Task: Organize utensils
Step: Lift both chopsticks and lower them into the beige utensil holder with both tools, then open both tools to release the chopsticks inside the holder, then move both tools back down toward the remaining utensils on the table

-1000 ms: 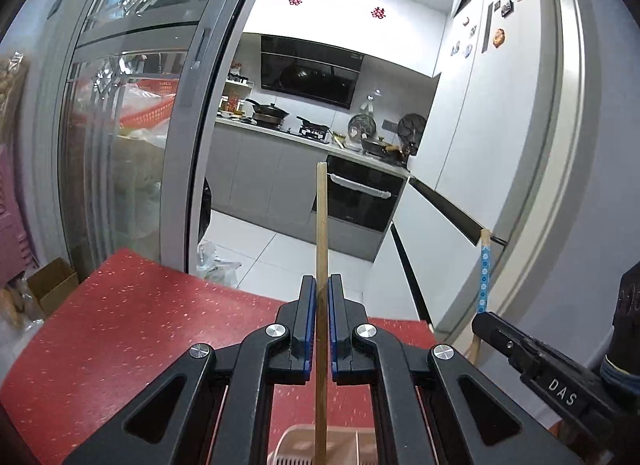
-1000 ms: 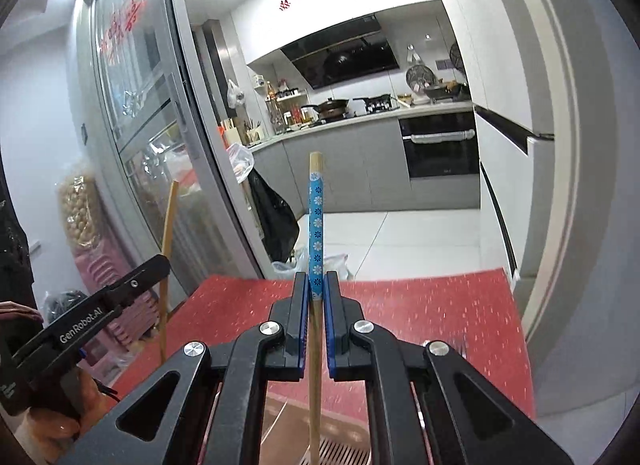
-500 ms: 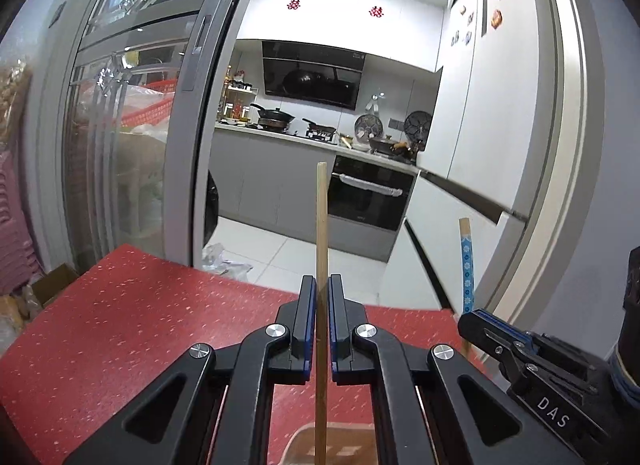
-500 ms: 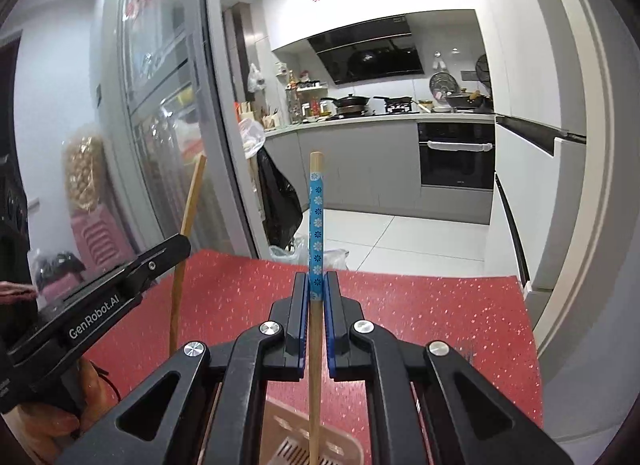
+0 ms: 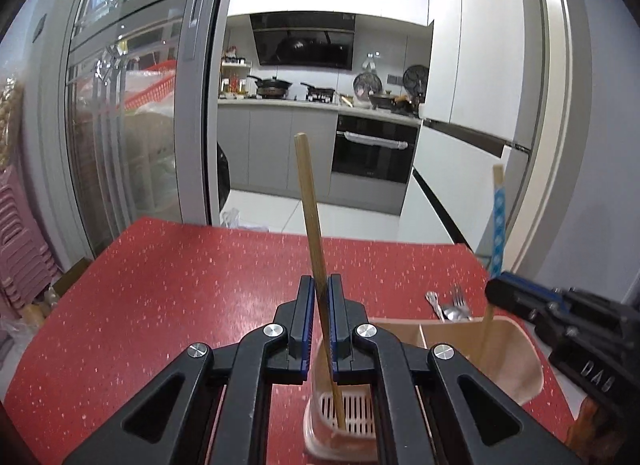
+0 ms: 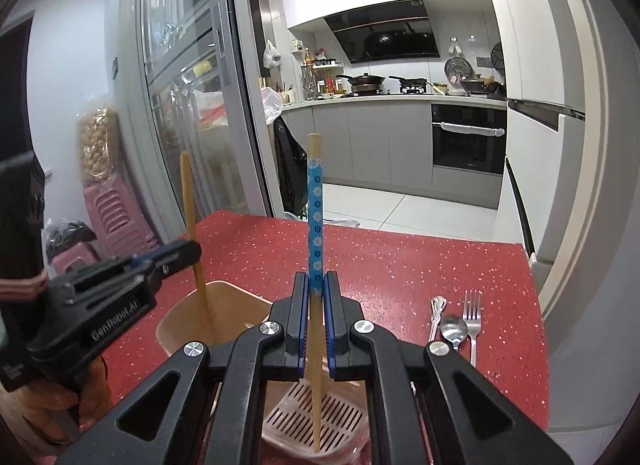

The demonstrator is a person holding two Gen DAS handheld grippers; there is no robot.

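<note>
Chopsticks stand one in each gripper: the left gripper [image 5: 320, 297] is clamped on a plain wooden chopstick [image 5: 310, 209] leaning slightly left, its tip down on the slotted floor of the pink utensil holder [image 5: 516, 361] beneath the fingers. The right gripper [image 6: 316, 293] pinches a blue-patterned chopstick [image 6: 315, 217], upright, tip in the holder's neighbouring compartment. Beyond, right of the holder, a spoon [image 6: 453, 327] and fork [image 6: 473, 315] lie on the red table [image 6: 400, 265].

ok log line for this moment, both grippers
left gripper: shut on plain chopstick | right gripper: shut on blue chopstick | tips in holder
</note>
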